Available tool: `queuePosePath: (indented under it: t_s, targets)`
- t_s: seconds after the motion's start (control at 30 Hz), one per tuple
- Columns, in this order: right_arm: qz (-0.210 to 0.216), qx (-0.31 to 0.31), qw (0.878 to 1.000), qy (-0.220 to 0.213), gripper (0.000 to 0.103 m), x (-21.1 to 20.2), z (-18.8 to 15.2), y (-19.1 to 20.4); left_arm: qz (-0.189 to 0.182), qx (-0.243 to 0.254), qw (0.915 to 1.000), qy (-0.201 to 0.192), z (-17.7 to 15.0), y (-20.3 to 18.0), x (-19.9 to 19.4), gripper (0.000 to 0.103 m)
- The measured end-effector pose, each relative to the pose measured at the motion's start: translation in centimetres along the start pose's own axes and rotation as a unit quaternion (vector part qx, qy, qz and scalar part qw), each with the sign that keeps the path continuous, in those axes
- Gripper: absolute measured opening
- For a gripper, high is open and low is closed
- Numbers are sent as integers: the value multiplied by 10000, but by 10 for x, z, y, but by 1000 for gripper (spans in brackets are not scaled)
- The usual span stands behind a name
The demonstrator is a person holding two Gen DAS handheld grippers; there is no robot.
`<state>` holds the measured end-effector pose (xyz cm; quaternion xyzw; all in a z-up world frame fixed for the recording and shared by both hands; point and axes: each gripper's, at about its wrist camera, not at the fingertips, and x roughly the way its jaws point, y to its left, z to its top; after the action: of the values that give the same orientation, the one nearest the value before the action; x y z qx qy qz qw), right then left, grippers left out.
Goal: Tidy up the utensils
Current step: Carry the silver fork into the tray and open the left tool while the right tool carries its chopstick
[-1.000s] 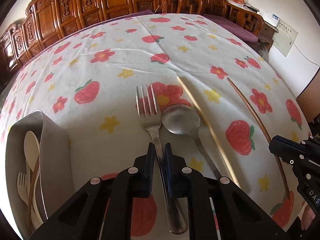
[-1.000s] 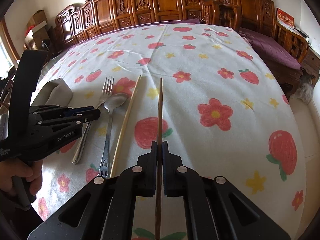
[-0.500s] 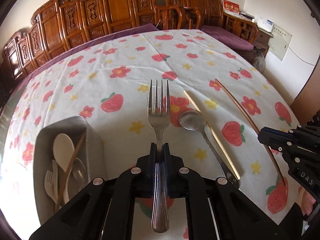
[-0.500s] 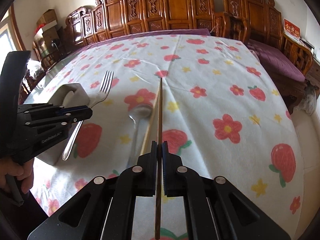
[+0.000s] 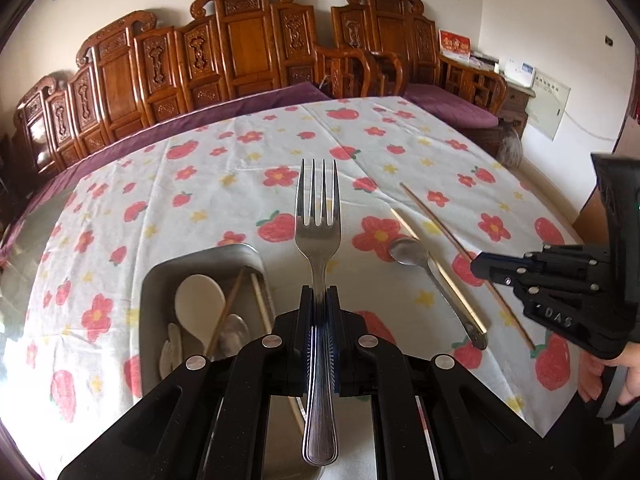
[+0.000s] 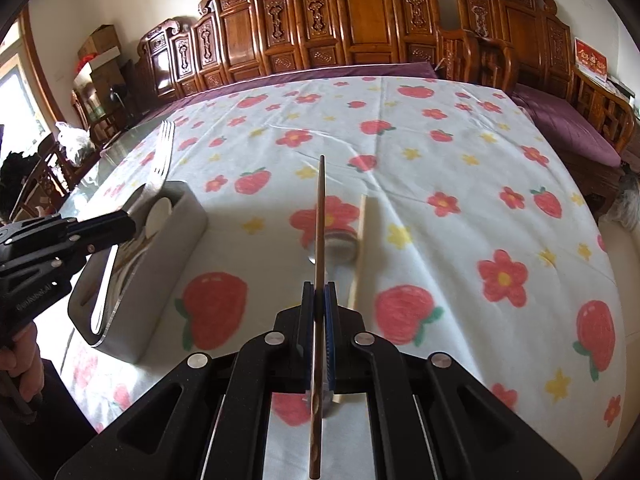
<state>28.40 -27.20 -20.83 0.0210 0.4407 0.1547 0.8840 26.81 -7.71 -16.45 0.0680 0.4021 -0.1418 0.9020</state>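
Observation:
My left gripper (image 5: 319, 294) is shut on a metal fork (image 5: 318, 232), held in the air with its tines pointing away. Just left of and below the fork stands a grey holder (image 5: 160, 276) with a white spoon (image 5: 200, 304), chopsticks and other utensils inside. My right gripper (image 6: 319, 290) is shut on a dark brown chopstick (image 6: 320, 208), raised off the cloth. A metal spoon (image 5: 408, 250) and a pale chopstick (image 5: 460, 297) lie side by side on the tablecloth. In the right wrist view the left gripper (image 6: 130, 220) and fork (image 6: 162, 160) hang over the holder (image 6: 172, 240).
A flower and strawberry tablecloth (image 6: 440, 160) covers the table. Carved wooden chairs (image 5: 248, 52) line its far side, with a purple cushioned bench (image 6: 560, 120) at the right. A person's hand (image 5: 600, 376) holds the right gripper's handle.
The fork has come up off the cloth and moved left to beside the holder. The dark chopstick has also risen off the table in the right gripper. Both views show more of the room.

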Motion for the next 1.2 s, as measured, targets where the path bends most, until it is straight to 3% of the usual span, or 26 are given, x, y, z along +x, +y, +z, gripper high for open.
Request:
queuePosePath:
  t_s: [0.43, 0.7, 0.93, 1.2]
  targets:
    - [257, -449, 9986, -76, 6, -10, 6, 62, 26, -384, 9989, -272, -8, 51, -37, 6]
    - [387, -570, 9976, -105, 6, -15, 8, 84, 71, -498, 9987, 40, -27, 69, -21, 6]
    - [427, -607, 9972, -93, 6, -15, 8, 92, 117, -584, 9969, 516, -43, 74, 20, 6]
    - [413, -648, 9970, -40, 6, -15, 5, 95, 152, -517, 9961, 693, -50, 70, 33, 6]
